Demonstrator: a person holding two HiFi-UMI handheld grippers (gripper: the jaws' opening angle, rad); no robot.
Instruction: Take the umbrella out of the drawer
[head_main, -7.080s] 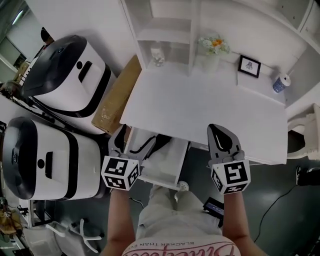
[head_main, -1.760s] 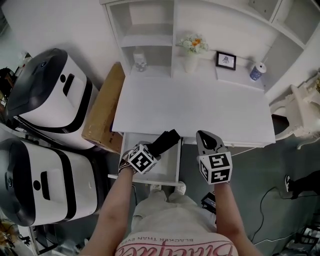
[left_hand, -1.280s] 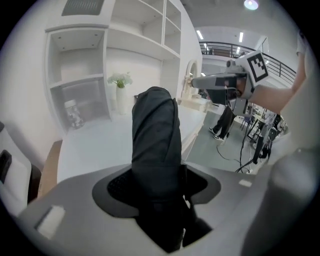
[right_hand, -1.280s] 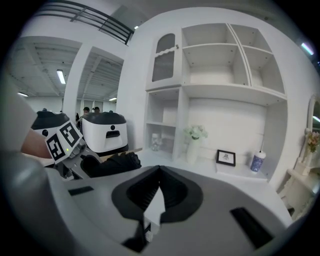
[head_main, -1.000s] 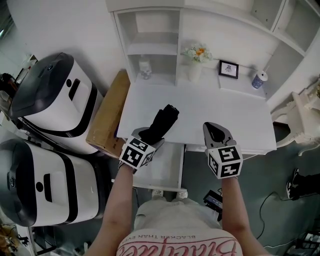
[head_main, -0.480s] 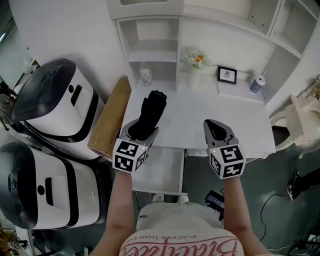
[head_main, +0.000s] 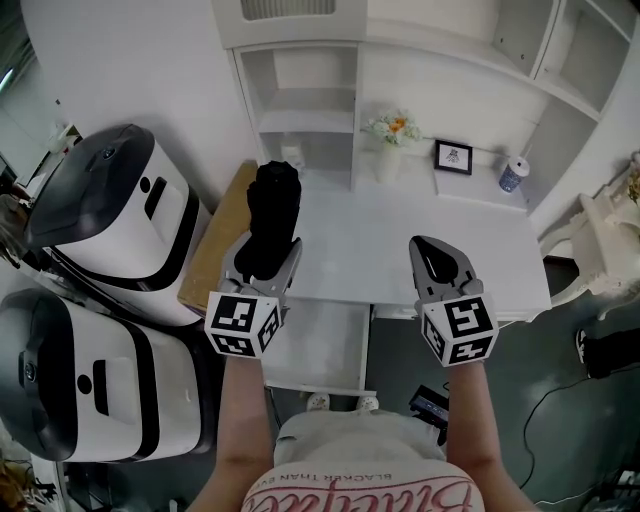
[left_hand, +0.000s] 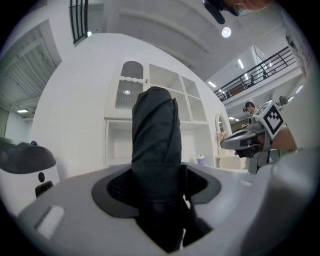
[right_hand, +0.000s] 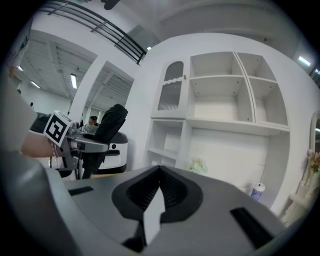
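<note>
A black folded umbrella (head_main: 272, 212) stands between the jaws of my left gripper (head_main: 267, 252), which is shut on its lower part. It is lifted clear of the open white drawer (head_main: 322, 347) and hangs over the left end of the white desk (head_main: 400, 235). In the left gripper view the umbrella (left_hand: 155, 145) fills the middle, pointing away from the gripper (left_hand: 159, 192). My right gripper (head_main: 433, 256) hovers over the desk's front edge on the right, shut and with nothing in it. The right gripper view shows its jaws (right_hand: 157, 192) together, with the umbrella (right_hand: 111, 122) off to the left.
Two white machines with black tops (head_main: 112, 205) (head_main: 70, 370) stand at the left, a cardboard box (head_main: 213, 240) between them and the desk. At the desk's back are a flower vase (head_main: 391, 140), a picture frame (head_main: 453, 156) and a cup (head_main: 511, 172). White shelves (head_main: 300, 90) rise behind.
My left gripper has risen with the umbrella out of the drawer and moved up and left over the desk's left end. The right gripper has risen a little.
</note>
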